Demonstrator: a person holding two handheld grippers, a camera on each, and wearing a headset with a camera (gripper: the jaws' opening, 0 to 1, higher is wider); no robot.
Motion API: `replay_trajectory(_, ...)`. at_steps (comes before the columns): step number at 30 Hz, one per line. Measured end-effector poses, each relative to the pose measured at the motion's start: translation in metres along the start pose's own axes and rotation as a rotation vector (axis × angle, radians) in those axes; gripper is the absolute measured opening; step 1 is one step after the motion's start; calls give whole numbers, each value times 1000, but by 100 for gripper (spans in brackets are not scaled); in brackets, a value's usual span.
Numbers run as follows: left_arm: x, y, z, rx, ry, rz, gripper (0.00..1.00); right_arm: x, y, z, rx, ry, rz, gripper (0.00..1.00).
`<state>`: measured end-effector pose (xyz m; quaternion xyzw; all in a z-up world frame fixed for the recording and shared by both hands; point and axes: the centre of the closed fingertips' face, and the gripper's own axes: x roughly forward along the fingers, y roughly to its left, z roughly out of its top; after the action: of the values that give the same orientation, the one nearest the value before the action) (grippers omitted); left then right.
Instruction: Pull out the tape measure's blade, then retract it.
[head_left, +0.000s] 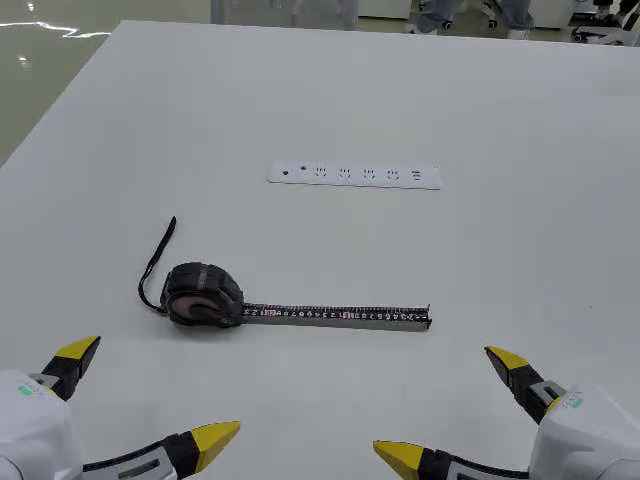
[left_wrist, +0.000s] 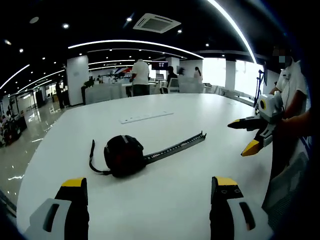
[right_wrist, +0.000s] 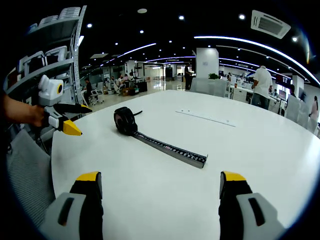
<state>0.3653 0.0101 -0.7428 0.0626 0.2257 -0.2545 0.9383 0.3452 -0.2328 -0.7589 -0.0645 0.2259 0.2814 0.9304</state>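
A black tape measure (head_left: 202, 295) lies on the white table (head_left: 330, 100), its blade (head_left: 335, 316) drawn out to the right and lying flat, a black wrist strap (head_left: 155, 262) trailing to its left. The case (left_wrist: 124, 155) and blade (left_wrist: 175, 148) lie ahead of my left gripper (left_wrist: 150, 187), which is open and empty. My right gripper (right_wrist: 162, 182) is also open and empty, with the blade's end hook (right_wrist: 202, 160) just ahead and the case (right_wrist: 124, 120) farther off. In the head view the left gripper (head_left: 150, 395) and right gripper (head_left: 450, 405) hover near the front edge.
A white power strip (head_left: 353, 175) lies flat beyond the tape measure. An open office with desks, shelves and people surrounds the table. A person stands at the right of the left gripper view.
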Motion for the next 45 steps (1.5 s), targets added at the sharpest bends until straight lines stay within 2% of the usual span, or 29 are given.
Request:
replay_trajectory(16, 0, 1, 5, -36, -14, 71, 100, 0, -3, 2, 4, -4, 4, 100)
replay_trajectory(26, 5, 0, 7, -51, -8, 103, 100, 2, -2, 0, 5, 3, 28, 99)
replay_trajectory(35, 9, 2, 7, -75, -6, 148, 100, 5, -7, 2, -16, -14, 69, 98)
replay_trajectory(40, 14, 1, 9, -87, -2, 160, 100, 8, -9, 1, -33, -31, 119, 94)
replay_trajectory(45, 17, 6, 12, -85, -3, 192, 100, 12, -14, -1, -46, -33, 155, 90)
